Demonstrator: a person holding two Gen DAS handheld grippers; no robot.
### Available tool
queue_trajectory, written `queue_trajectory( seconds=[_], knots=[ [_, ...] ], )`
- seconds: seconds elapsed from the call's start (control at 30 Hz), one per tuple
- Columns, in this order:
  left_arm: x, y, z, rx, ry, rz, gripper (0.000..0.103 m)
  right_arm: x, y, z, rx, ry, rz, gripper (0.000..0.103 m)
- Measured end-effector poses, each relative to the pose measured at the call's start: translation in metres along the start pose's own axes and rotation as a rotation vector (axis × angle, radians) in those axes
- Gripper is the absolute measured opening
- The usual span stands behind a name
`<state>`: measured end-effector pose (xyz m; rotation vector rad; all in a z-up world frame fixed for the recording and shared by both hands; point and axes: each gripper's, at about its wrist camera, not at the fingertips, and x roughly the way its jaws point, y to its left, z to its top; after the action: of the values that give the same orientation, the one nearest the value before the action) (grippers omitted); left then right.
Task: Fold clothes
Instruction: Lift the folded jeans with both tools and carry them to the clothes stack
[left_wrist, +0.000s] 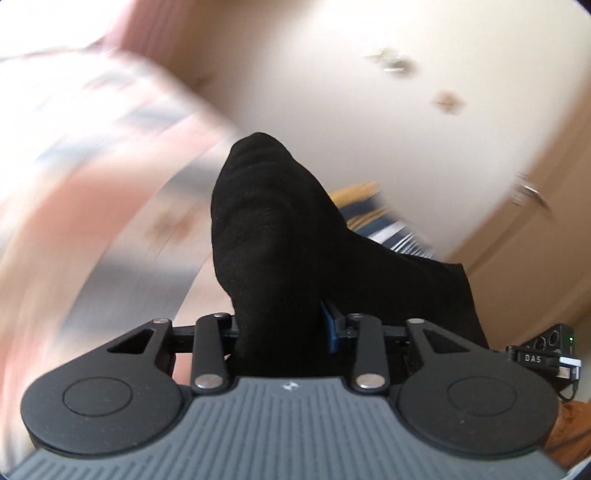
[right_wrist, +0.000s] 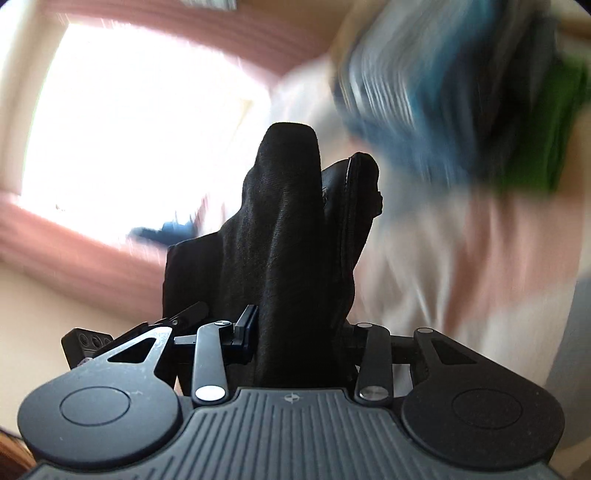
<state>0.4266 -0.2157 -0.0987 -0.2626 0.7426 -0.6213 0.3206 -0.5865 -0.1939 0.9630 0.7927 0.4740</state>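
A black garment (left_wrist: 273, 236) is bunched over my left gripper (left_wrist: 280, 325), which is shut on it; the cloth hides the fingertips and trails off to the right. In the right wrist view the black garment (right_wrist: 288, 236) also stands up between the jaws of my right gripper (right_wrist: 295, 328), which is shut on it. A seam edge of the cloth shows at the upper right of the bunch. Both grippers are lifted in the air and the backgrounds are motion-blurred.
A striped yellow, navy and white cloth (left_wrist: 373, 214) lies blurred behind the left gripper. A pale wardrobe door with a handle (left_wrist: 532, 192) is at right. A bright window (right_wrist: 140, 140) with pink curtains and a blurred blue and green pile (right_wrist: 461, 99) show on the right side.
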Motion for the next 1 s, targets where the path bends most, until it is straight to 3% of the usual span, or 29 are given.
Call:
queue_trajectory(
  seconds=[0.1, 0.2, 0.33, 0.53, 0.67, 0.7, 0.83, 0.93, 1.0],
  knots=[
    [0.051, -0.033, 0.074, 0.184, 0.013, -0.121, 0.031, -0.024, 0.016, 0.023, 0.030, -0.230, -0.028, 0.038],
    [0.111, -0.067, 0.129, 0.321, 0.067, -0.207, 0.031, -0.041, 0.018, 0.048, 0.093, -0.424, -0.082, 0.038],
    [0.192, -0.101, 0.164, 0.441, 0.175, -0.241, 0.032, -0.046, 0.003, 0.081, 0.207, -0.552, -0.174, 0.038],
    [0.279, -0.111, 0.159, 0.541, 0.325, -0.235, 0.033, -0.025, -0.039, 0.095, 0.359, -0.569, -0.256, 0.039],
    [0.308, -0.093, 0.147, 0.525, 0.379, -0.251, 0.046, -0.012, -0.058, 0.093, 0.303, -0.537, -0.304, 0.043],
    [0.311, -0.087, 0.145, 0.507, 0.376, -0.250, 0.052, -0.011, -0.059, 0.093, 0.276, -0.532, -0.308, 0.044],
    [0.306, -0.076, 0.141, 0.455, 0.345, -0.245, 0.053, -0.007, -0.053, 0.099, 0.171, -0.480, -0.339, 0.056],
    [0.287, -0.082, 0.148, 0.470, 0.274, -0.197, 0.049, -0.027, -0.036, 0.103, 0.043, -0.459, -0.413, 0.062],
    [0.262, -0.082, 0.147, 0.481, 0.200, -0.147, 0.036, -0.044, -0.019, 0.104, -0.078, -0.484, -0.506, 0.064]
  ],
)
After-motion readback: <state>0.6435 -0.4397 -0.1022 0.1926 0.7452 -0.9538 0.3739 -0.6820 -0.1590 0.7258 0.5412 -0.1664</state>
